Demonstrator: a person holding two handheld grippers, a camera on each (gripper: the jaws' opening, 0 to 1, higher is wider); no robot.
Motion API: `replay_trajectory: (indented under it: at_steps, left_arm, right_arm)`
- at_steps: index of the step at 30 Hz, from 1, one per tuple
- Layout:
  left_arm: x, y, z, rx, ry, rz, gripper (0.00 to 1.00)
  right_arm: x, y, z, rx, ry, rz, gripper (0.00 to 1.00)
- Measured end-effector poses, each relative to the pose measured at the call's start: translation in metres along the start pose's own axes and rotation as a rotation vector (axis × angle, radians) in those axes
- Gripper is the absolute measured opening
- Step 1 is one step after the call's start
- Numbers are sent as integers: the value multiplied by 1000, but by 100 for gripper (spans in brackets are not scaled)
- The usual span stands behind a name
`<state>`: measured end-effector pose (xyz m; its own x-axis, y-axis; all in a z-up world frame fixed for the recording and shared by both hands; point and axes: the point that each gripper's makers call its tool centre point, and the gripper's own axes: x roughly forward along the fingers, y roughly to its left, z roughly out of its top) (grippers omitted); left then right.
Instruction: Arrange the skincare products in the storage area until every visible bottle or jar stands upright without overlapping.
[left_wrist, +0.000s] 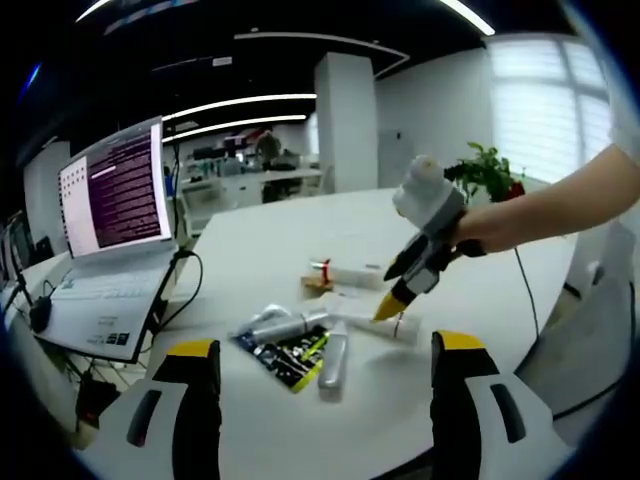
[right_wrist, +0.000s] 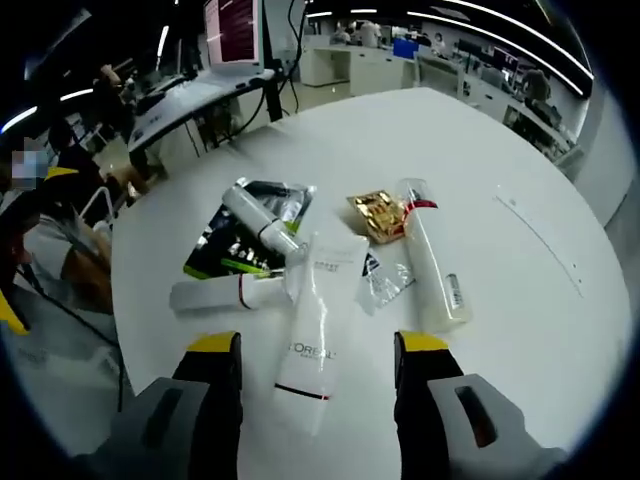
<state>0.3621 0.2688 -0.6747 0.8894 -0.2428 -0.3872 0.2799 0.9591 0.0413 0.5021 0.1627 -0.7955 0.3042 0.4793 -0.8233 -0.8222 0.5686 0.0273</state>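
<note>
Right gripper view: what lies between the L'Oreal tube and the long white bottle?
A crumpled clear wrapper lies between the L'Oreal tube and long white bottle.

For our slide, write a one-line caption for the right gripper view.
Open right gripper hovers over a white tube lying flat among other skincare items on the round white table.
</note>
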Motion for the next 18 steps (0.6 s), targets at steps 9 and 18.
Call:
replay_trajectory:
  at_steps: [9,18]
  left_arm:
    - [0,-4,0,3,3,-14,80]
    - [0,-1,0,-8,1,-11,80]
  right_arm:
    - [24,-3,4,-6,61,-17,56]
    - [39,-6,1,-23,128,-41,50]
